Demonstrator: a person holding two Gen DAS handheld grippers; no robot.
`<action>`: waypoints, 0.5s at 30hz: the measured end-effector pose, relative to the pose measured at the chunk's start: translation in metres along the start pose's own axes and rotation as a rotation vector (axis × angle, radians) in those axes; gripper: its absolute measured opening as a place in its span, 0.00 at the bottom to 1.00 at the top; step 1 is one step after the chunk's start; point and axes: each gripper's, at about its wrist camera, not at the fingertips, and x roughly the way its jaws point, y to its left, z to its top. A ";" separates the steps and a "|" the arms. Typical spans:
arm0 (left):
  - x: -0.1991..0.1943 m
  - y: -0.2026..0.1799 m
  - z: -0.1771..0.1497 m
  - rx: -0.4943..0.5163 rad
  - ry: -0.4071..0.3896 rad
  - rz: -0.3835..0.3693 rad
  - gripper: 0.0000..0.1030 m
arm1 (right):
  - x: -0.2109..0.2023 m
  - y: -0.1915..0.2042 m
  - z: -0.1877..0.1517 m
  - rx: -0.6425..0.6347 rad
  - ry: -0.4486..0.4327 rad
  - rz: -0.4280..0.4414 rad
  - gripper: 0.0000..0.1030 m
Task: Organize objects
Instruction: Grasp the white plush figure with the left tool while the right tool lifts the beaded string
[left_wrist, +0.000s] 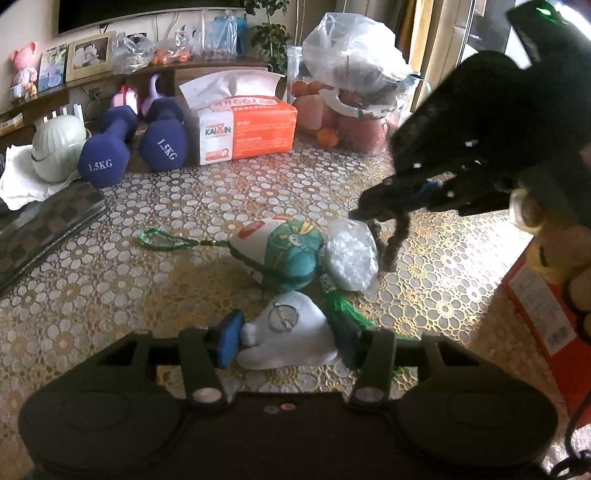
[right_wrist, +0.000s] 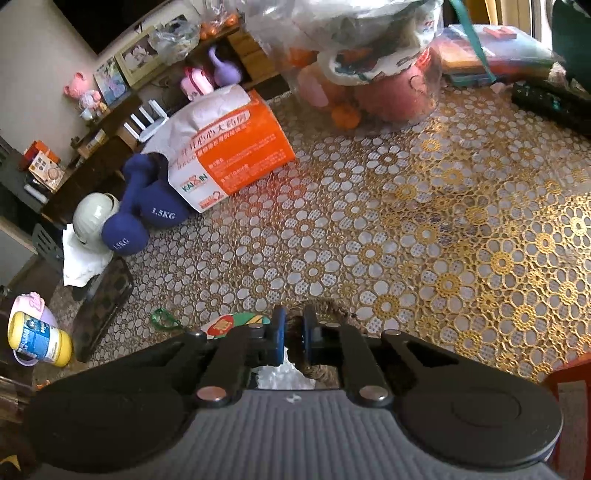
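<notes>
Left wrist view: the right gripper (left_wrist: 364, 214) enters from the upper right of the frame, its fingers clamped on a brown braided cord (left_wrist: 393, 242) that hangs as a loop to the lace-covered surface (left_wrist: 184, 229) beside a clear bubble-wrap bundle (left_wrist: 351, 254). Whether the cord is tied to that bundle cannot be told. The high pinch suggests the cord serves as a handle, so the soft load need not be squeezed. At centre lies a white and teal embroidered sachet (left_wrist: 284, 251) with a green cord loop (left_wrist: 162, 238) trailing left; its flat, loose lie suggests it is not yet sorted. At lower centre the left gripper (left_wrist: 291, 332) holds its fingers apart on either side of a white plush toy (left_wrist: 295, 332), not visibly pressing it, apparently staged for a grasp.

Right wrist view: the blue-padded fingers (right_wrist: 276, 332) stand close together at lower centre, with the cord pinched between them. Two dumbbells (right_wrist: 147, 214) and a tissue pack (right_wrist: 236, 147) sit at upper left, apparently parked clear of the working area.
</notes>
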 end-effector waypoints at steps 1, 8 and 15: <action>-0.002 0.001 0.000 -0.002 0.004 -0.004 0.48 | -0.005 -0.001 -0.001 0.005 -0.005 0.003 0.09; -0.032 0.000 0.004 -0.036 0.017 -0.057 0.47 | -0.052 -0.005 -0.015 -0.019 -0.059 0.021 0.08; -0.080 -0.026 0.014 0.028 -0.023 -0.121 0.48 | -0.118 -0.012 -0.037 -0.069 -0.106 0.033 0.08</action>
